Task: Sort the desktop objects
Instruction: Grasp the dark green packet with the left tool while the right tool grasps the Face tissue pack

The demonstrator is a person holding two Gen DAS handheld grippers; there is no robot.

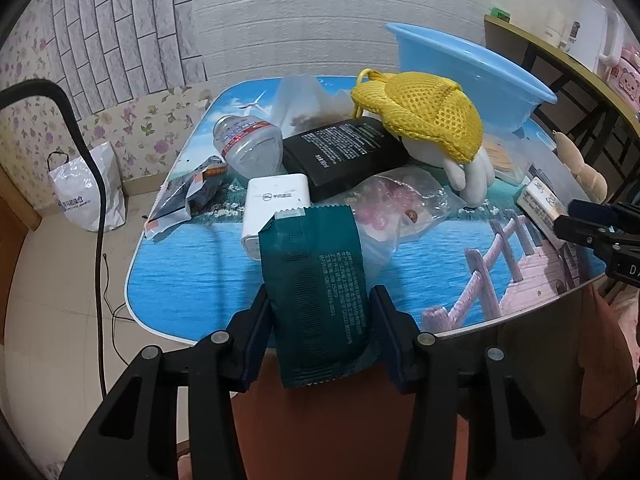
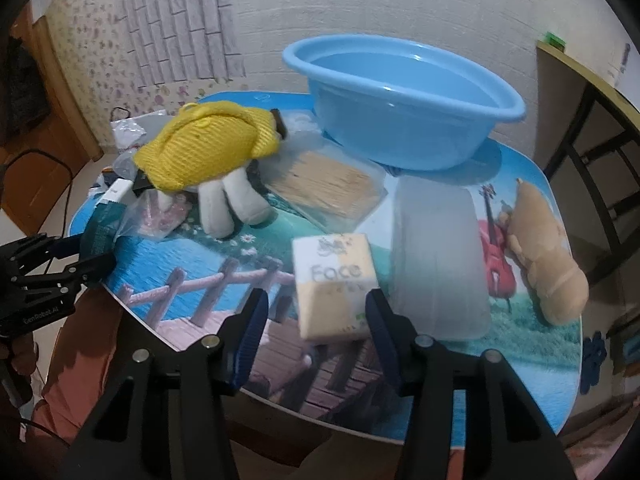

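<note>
Dark green is the packet [image 1: 316,300] that my left tool [image 1: 318,330] holds: both fingers press its sides, and it stands up over the near edge of the bench [image 1: 192,280]. Behind it on the bench, from left to right, I see an empty plastic bottle [image 1: 250,144] lying down, a white box [image 1: 276,204], a black flat pack [image 1: 348,152] and a plush toy with a yellow mesh cover [image 1: 432,120]. A blue basin [image 2: 400,108] stands at the far side. My right tool [image 2: 316,336] is wide open around a tissue pack [image 2: 336,284] printed "Face"; the right finger is almost at its edge, the left one is apart from it. Just right of the pack lies a clear plastic box [image 2: 436,256], then a tan plush toy [image 2: 548,256].
</note>
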